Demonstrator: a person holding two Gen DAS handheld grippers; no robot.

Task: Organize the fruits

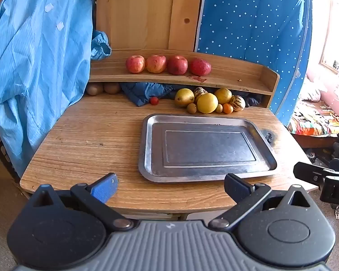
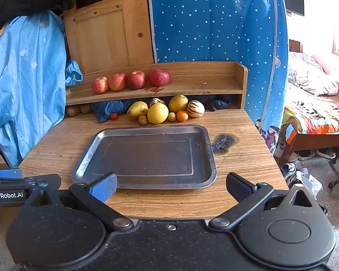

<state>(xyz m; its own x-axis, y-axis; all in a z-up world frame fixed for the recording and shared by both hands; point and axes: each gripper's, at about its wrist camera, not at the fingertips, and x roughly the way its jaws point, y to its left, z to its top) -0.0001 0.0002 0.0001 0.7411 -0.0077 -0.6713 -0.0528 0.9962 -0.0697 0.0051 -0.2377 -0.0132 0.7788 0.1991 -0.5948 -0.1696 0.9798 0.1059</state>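
Both grippers point(image 1: 170, 186) point(image 2: 171, 186) gape — fruits point(image 1: 206, 102) seemingly beyond the tray point(image 1: 147, 149).

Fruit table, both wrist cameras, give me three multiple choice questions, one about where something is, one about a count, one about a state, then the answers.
1. Where do the red apples sit?
A. On the raised shelf
B. In the metal tray
C. On the floor

2. How many red apples stand in that row?
A. Two
B. Four
C. Six

3. What state is the metal tray in?
A. Piled with fruit
B. Turned upside down
C. Empty, right side up

Answers:
1. A, since the apples line the shelf above the table, behind the tray.
2. B, as both views show four side by side.
3. C, because its bare floor shows, while the yellow and orange fruit cluster lies on the table beyond it. Both the left gripper and right gripper hang open, short of the tray, holding nothing.
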